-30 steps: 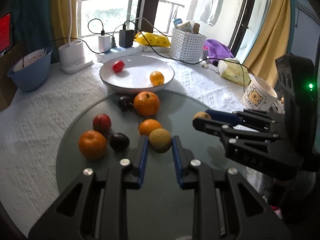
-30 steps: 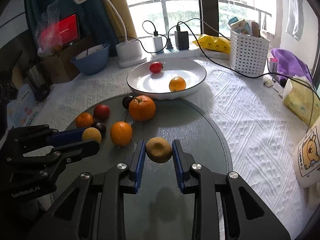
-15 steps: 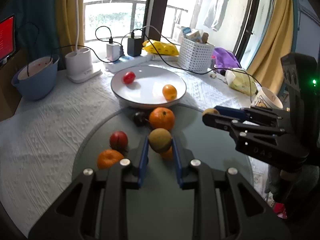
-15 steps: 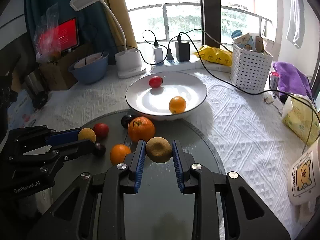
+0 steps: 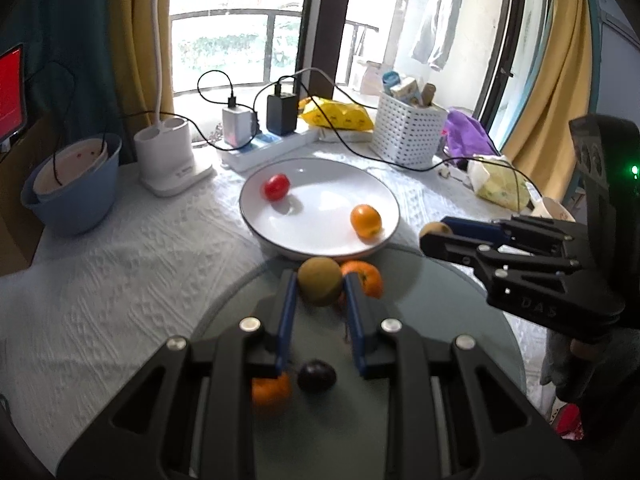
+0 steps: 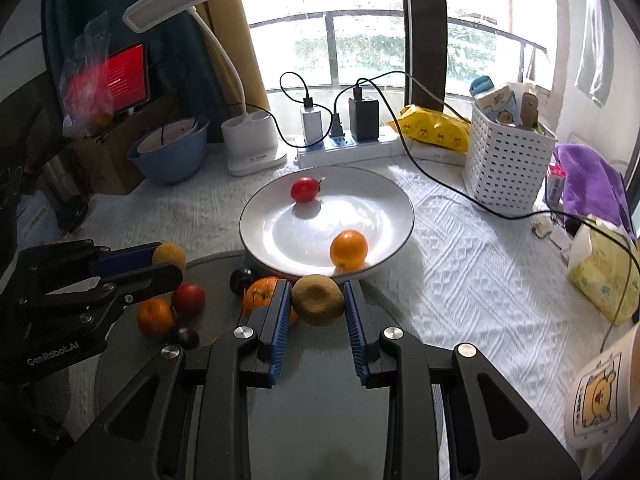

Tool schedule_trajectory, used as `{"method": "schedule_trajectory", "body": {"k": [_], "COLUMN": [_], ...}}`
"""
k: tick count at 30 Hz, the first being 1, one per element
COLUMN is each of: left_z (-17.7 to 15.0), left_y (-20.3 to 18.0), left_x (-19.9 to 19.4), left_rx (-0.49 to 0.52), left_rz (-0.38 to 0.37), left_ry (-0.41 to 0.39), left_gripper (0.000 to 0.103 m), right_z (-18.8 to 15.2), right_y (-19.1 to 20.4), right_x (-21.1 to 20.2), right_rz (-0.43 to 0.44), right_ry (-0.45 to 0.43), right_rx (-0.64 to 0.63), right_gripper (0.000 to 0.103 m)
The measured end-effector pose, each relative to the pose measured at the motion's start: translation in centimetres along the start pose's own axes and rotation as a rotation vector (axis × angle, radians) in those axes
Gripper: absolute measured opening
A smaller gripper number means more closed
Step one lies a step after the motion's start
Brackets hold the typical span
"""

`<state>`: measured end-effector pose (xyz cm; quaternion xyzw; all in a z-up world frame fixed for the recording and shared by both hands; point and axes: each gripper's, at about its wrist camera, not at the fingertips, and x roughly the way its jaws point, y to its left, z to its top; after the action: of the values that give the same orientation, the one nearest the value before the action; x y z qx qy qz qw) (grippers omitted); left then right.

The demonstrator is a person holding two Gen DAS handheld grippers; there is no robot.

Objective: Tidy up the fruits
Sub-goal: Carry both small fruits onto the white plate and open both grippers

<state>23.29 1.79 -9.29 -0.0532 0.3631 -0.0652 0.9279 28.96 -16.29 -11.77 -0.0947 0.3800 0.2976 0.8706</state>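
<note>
- Left claw (image 5: pixel 320 300) grips a brown fruit (image 5: pixel 320 286), lifted above the tabletop (image 5: pixel 100 280) near the white plate (image 5: pixel 256 224).
- Right claw (image 6: pixel 318 312) clamps its own brown fruit (image 6: pixel 318 300) at the plate's near rim.
- Carrying step underway; next, I judge, each must reach over the plate and release.

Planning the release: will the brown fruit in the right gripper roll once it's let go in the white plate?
Likely yes: the brown fruit looks round, and the white plate looks smooth and dished, so it should roll inward. It may bump the orange already there.
</note>
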Motion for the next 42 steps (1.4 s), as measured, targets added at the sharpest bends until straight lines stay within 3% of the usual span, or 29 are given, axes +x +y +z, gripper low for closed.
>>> {"method": "schedule_trajectory", "body": {"k": [23,42], "left_z": [5.3,7.7], "left_y": [3.1,5.5], "left_x": [5.6,12.0], "left_rx": [0.054,0.019], "left_rz": [0.023,0.002], "left_ry": [-0.008,0.142], "left_gripper": [0.025,0.025], "right_z": [4.8,7.0], "right_y": [-2.6,-4.4], "right_x": [5.8,11.9], "right_rz": [-0.007,-0.003], "right_ry": [0.007,0.047], "right_rx": [0.003,0.040], "right_gripper": [0.029,0.029]}}
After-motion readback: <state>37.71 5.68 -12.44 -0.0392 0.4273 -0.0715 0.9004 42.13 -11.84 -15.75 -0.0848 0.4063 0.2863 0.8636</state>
